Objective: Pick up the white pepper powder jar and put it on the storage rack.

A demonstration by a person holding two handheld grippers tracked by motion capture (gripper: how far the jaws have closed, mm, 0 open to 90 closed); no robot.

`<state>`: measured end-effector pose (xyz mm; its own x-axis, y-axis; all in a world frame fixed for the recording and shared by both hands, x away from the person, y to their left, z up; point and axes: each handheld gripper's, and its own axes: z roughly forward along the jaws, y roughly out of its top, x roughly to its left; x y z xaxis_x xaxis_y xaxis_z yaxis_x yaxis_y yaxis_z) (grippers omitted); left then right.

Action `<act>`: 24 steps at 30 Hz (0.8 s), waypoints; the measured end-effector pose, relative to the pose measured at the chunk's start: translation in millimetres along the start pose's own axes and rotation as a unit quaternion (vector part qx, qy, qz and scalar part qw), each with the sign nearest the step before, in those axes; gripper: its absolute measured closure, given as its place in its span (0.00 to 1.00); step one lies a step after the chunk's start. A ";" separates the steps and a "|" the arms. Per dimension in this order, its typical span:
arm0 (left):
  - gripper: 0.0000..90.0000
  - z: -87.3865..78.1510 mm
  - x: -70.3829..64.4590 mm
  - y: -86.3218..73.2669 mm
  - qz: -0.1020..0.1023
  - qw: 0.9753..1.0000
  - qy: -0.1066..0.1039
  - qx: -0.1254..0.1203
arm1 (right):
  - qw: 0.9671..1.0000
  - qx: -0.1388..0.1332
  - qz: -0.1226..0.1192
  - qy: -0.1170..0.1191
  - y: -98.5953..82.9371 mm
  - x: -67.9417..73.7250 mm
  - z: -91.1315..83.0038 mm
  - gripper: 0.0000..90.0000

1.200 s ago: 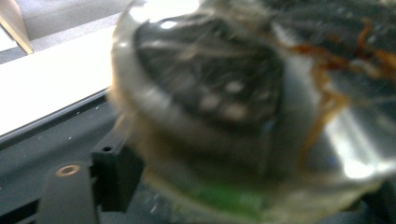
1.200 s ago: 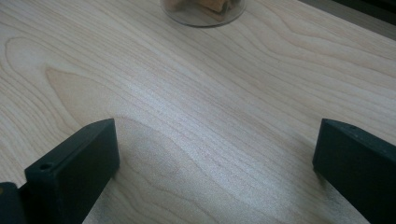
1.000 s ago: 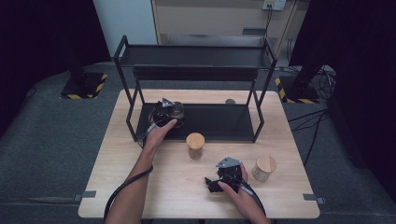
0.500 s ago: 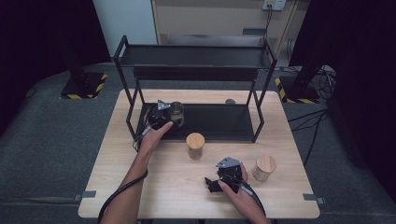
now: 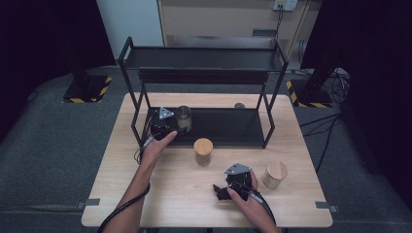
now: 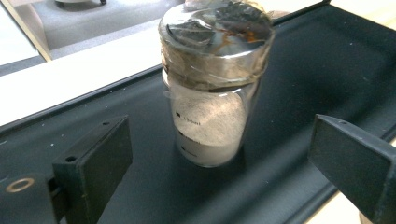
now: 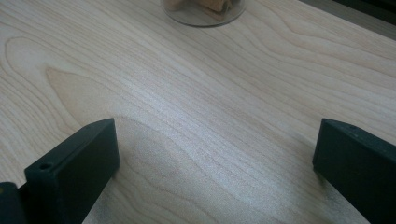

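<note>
Glass jar [image 6: 212, 84] stands free on black shelf [image 5: 223, 127]; left gripper [image 5: 163, 127] now wide, backed off slightly — placement done. Right gripper [image 5: 232, 187] idle, wide.

A wooden counter [image 5: 145, 194] carries a black rack [image 5: 204, 77] and two cork-lidded jars [image 5: 203, 151] [image 5: 274, 174]; a glass jar [image 5: 183, 119] stands on the rack's lower shelf [image 5: 228, 126]
</note>
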<state>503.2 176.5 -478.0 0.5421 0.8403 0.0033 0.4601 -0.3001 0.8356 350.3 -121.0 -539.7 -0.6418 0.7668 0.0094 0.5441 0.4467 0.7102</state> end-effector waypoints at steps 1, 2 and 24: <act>0.06 -1.5 -1.1 -0.8 -0.002 1.000 0.000 -0.001 | 1.000 0.000 0.000 0.000 0.0 0.0 0.0 0.00; 0.06 -3.8 -3.0 -2.4 -0.002 1.000 0.000 -0.002 | 1.000 0.000 0.000 0.000 0.0 0.0 0.0 0.00; 0.06 -41.2 -29.0 -20.8 0.007 1.000 0.000 -0.005 | 1.000 0.001 0.000 0.000 0.0 0.0 -0.1 0.00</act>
<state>449.0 177.0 -472.8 0.5487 0.8359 0.0140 0.4453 -0.3064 0.8413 350.3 -121.0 -539.6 -0.6425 0.7662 0.0095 0.5446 0.4478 0.7092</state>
